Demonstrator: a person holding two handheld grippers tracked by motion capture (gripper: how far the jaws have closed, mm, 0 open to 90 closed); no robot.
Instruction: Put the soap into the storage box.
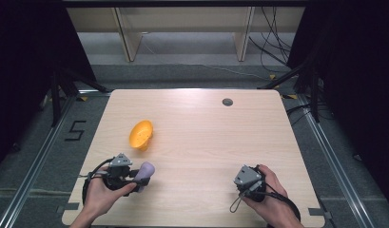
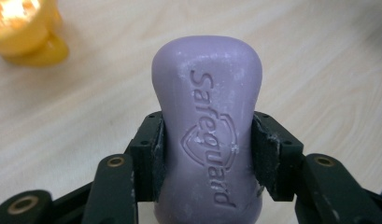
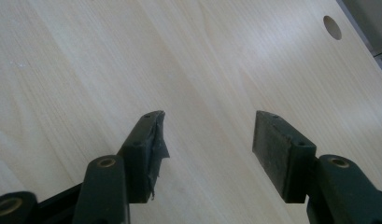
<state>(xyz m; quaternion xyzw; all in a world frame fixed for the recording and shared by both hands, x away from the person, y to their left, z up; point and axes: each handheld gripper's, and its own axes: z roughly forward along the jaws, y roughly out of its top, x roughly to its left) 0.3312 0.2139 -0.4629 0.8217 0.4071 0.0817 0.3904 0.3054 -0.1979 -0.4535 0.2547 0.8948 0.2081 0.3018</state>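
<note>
Here the yellow bowl (image 1: 141, 135) is lying tipped on the tabletop (image 1: 206, 137), just beyond the soap (image 2: 208, 130). The left tool (image 1: 141, 181) is clamping the soap's waist, long axis pointing forward along the jaws. The right tool (image 3: 207, 140) is sitting open, holding nothing.

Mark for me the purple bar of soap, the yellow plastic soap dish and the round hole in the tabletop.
Purple bar of soap (image 2: 207, 116): left gripper view, embossed face between the pads.
Yellow plastic soap dish (image 1: 141, 134): high view, inner hollow.
Round hole in the tabletop (image 1: 227, 101): high view, its centre.
</note>
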